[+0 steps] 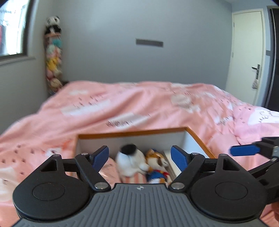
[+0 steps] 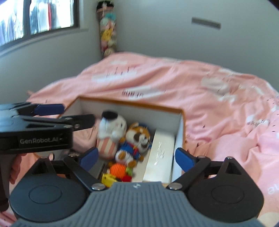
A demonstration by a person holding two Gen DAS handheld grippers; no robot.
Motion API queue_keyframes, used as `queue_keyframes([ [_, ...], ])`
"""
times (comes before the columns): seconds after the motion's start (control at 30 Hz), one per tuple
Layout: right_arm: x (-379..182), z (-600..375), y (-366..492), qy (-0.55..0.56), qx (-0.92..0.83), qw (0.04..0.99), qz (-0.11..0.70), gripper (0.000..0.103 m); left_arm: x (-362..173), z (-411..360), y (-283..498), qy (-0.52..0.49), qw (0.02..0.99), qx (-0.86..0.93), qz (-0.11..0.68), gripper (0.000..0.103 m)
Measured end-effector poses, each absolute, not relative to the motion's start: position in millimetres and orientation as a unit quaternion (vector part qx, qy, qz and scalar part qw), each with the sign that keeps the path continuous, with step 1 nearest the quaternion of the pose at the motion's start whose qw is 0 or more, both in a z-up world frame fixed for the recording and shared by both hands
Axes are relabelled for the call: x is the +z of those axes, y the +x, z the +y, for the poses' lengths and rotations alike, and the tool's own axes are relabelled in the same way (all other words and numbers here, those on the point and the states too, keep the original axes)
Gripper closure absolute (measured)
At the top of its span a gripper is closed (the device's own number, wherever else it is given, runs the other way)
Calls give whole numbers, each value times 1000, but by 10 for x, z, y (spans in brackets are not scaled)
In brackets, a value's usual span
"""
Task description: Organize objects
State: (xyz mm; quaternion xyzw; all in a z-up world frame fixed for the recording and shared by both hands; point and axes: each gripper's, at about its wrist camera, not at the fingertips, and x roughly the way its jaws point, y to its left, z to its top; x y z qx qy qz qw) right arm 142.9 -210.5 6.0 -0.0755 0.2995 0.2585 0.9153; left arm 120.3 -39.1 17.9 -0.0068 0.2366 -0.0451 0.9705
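Observation:
An open white box with an orange rim (image 2: 179,125) sits on the pink bed. Inside lie a white plush with a black top (image 2: 111,125), an orange fox plush in blue (image 2: 137,139), an orange ball toy (image 2: 118,170), a yellow toy (image 2: 108,179) and a flat white box (image 2: 160,155). The box (image 1: 132,134) and both plushes also show in the left wrist view. My left gripper (image 1: 139,157) is open and empty above the box. My right gripper (image 2: 137,157) is open and empty above the box's near end.
A pink patterned duvet (image 2: 209,97) covers the bed around the box. A tall hanging column of plush toys (image 1: 53,57) stands in the far corner. A window (image 2: 34,15) is at left and a white door (image 1: 247,57) at right.

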Motion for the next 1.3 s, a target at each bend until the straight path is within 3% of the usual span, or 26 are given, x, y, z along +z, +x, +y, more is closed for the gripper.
queue_keyframes([
  [0.27, 55, -2137, 1163, -58, 230, 939, 248, 2, 142, -308, 1005, 1, 972, -19, 233, 9],
  [1.3, -141, -2112, 1021, -57, 233, 934, 264, 2, -105, -150, 964, -24, 956, 11, 294, 9],
])
